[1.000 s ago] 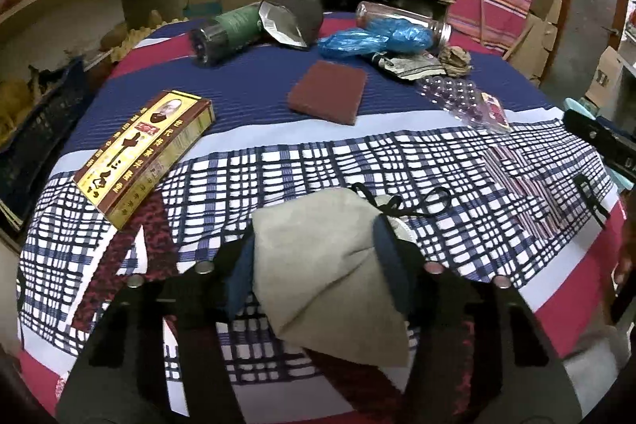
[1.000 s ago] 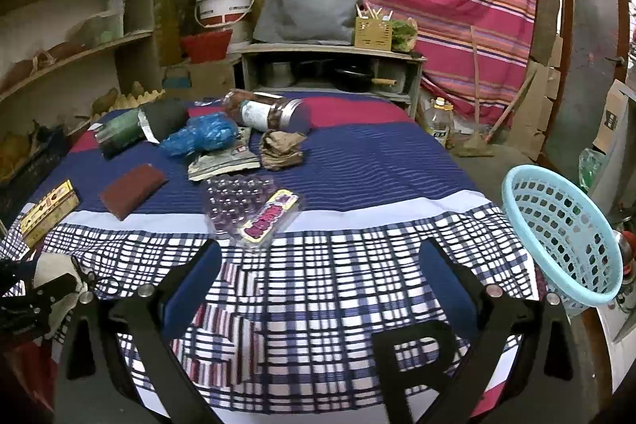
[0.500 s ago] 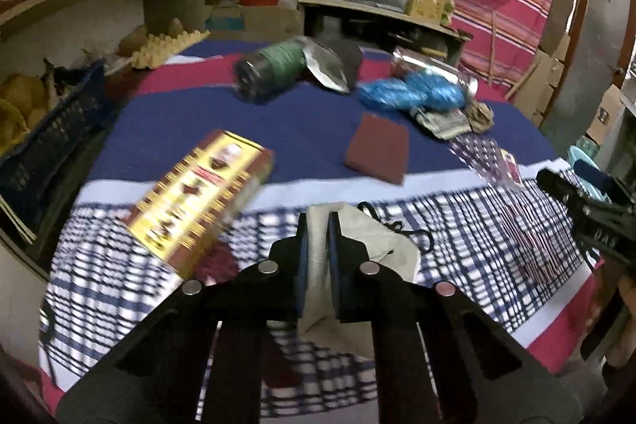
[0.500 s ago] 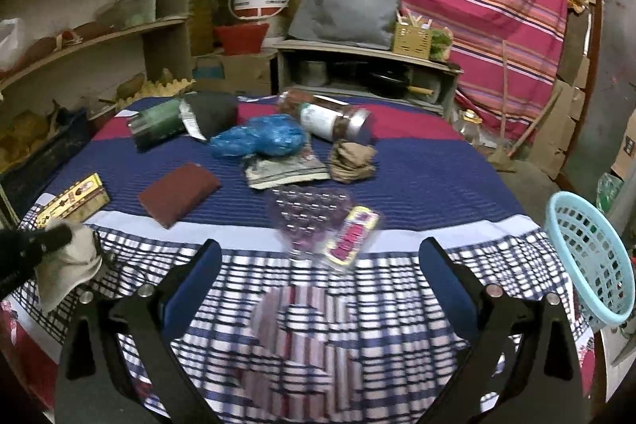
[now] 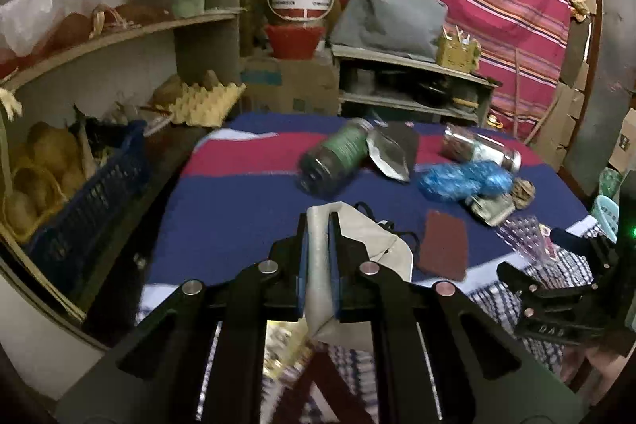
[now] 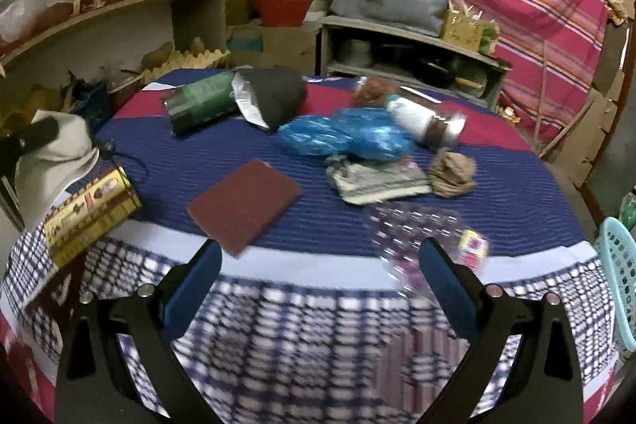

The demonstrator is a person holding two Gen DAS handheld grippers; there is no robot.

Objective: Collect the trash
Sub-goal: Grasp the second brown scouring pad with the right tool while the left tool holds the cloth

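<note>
Grey face mask (image 5: 318, 253) was pinched in left gripper (image 5: 318, 225), lifted above the table (image 5: 238, 209) w/ black straps (image 5: 397, 229) dangling. Right gripper (image 6: 318, 261) was spread wide, holding nothing. Risk: thin fold slipping out, or straps snagging en route to teal basket (image 6: 618, 273).

Near checked strip of the counter (image 6: 318, 324) lies bare between the right claw (image 6: 320, 279) fingers. Beyond it, the maroon pad (image 6: 244, 203), clear blister tray (image 6: 413, 225) and gold box (image 6: 91, 215) at the left edge block the middle band. Far edge crowded: green jar (image 6: 198, 102), blue bag (image 6: 342, 136), glass jar (image 6: 417, 116). Blue basket (image 6: 618, 277) flanks the right edge.
</note>
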